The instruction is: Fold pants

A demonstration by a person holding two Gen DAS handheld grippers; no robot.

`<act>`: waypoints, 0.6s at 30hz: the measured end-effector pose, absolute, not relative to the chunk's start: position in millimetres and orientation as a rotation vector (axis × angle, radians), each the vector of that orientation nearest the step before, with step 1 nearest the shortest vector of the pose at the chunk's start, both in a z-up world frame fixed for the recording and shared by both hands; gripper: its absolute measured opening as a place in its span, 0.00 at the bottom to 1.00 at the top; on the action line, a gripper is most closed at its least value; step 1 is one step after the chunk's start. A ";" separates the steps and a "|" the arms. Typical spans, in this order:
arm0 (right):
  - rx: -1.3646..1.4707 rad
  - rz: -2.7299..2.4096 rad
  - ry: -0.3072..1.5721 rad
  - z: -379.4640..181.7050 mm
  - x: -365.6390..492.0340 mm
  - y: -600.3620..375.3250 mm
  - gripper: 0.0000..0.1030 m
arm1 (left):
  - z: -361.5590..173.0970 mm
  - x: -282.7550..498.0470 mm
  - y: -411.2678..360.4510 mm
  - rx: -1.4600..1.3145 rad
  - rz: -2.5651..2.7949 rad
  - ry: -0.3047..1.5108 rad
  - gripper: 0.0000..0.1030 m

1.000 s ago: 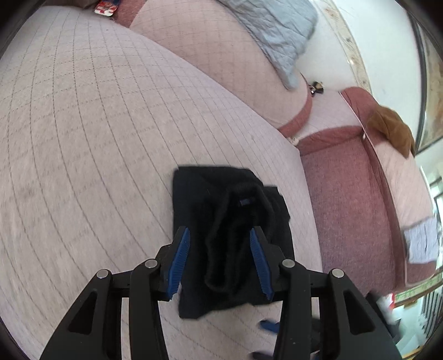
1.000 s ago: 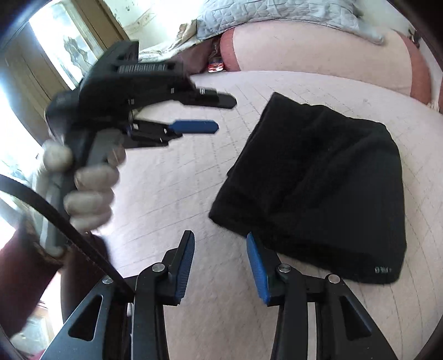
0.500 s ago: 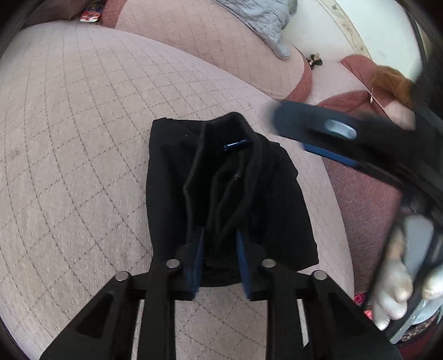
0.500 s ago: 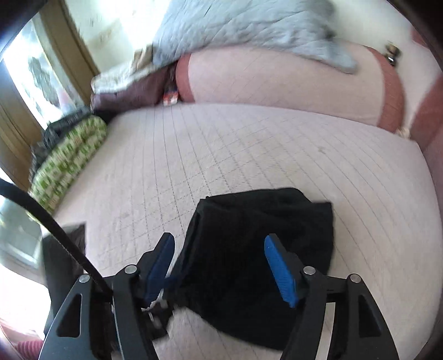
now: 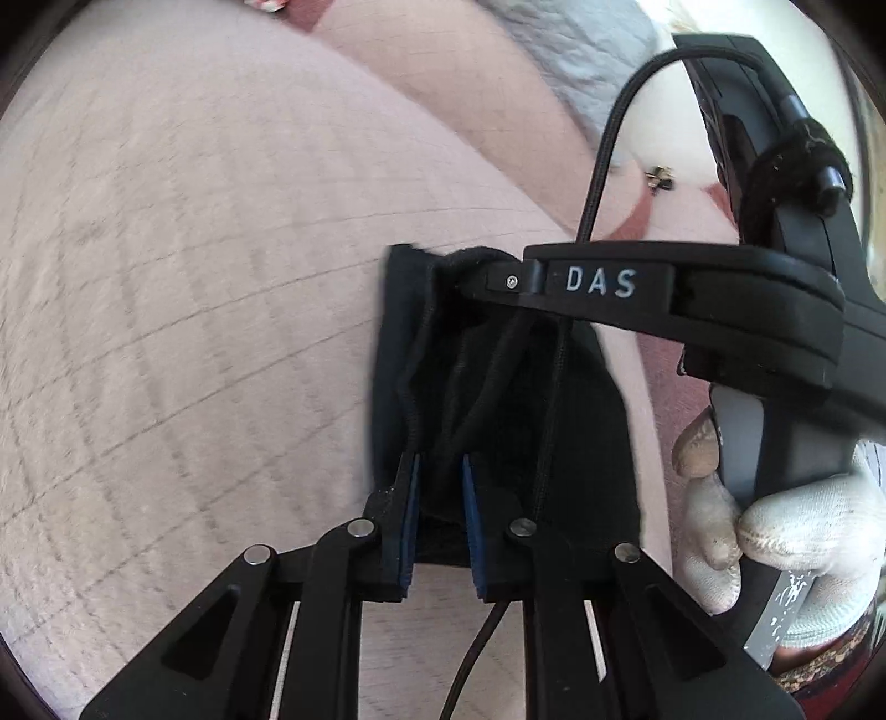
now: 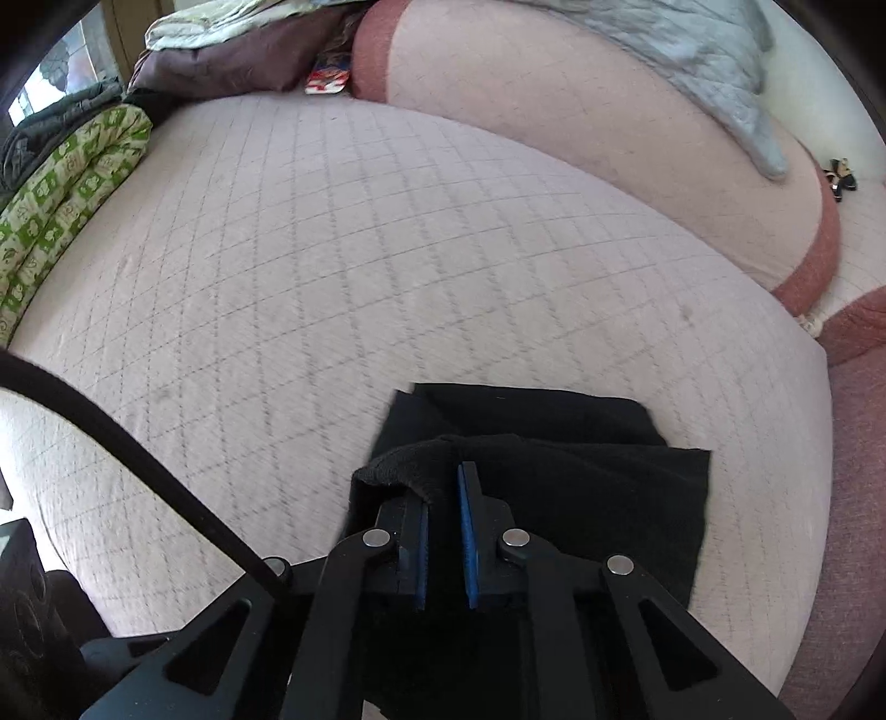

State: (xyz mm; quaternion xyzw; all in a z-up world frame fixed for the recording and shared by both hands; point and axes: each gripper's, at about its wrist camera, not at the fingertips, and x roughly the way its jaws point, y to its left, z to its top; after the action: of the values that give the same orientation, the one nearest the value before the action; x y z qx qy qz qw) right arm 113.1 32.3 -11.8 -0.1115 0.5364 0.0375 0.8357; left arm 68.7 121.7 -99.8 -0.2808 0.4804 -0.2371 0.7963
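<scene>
While the folded black pants [image 5: 498, 399] lie on the quilted bed [image 5: 194, 277], long axis 12-to-6, left gripper [image 5: 440, 487] clamped on the 6 o'clock edge, right gripper [image 6: 443, 498] closing on a raised fold.

pants [image 5: 498, 399]: 1 | tongs [image 5: 440, 498]: 2 | gloved hand [image 5: 775, 531]: 1 | grey quilt [image 6: 692, 50]: 1

A: Is there any writing to read?
B: Yes, the white letters "DAS" on the black arm of the right gripper [image 5: 465, 288], seen from the left wrist.
A: And the red and white packet [image 6: 328, 77] at the sofa's back edge?
B: Too blurred to read.
</scene>
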 end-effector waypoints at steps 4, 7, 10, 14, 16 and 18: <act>-0.099 0.201 1.178 -24.7 120.8 35.7 0.68 | -103.7 62.0 141.0 -0.642 -0.512 1.040 0.14; 0.056 0.304 1.120 -3.2 113.9 24.2 0.75 | -92.5 55.2 156.9 -0.642 -0.500 1.007 0.14; 0.205 0.353 1.009 28.7 98.7 -3.3 0.74 | -73.3 52.1 170.6 -0.638 -0.487 0.963 0.15; 0.330 0.295 0.887 50.5 61.8 -66.4 0.74 | -47.9 61.5 165.2 -0.611 -0.476 0.926 0.27; 0.377 0.238 0.865 44.2 41.1 -100.2 0.74 | -36.0 71.0 153.3 -0.578 -0.475 0.925 0.28; 0.438 0.196 0.847 32.4 18.8 -128.9 0.74 | -26.7 83.9 131.5 -0.540 -0.501 0.920 0.33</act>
State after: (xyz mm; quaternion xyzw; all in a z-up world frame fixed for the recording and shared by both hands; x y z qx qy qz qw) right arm 18.8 -128.9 32.4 0.2105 0.4070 0.0943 0.8838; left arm 83.9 131.5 -26.7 -0.2547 0.4340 -0.2364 0.8312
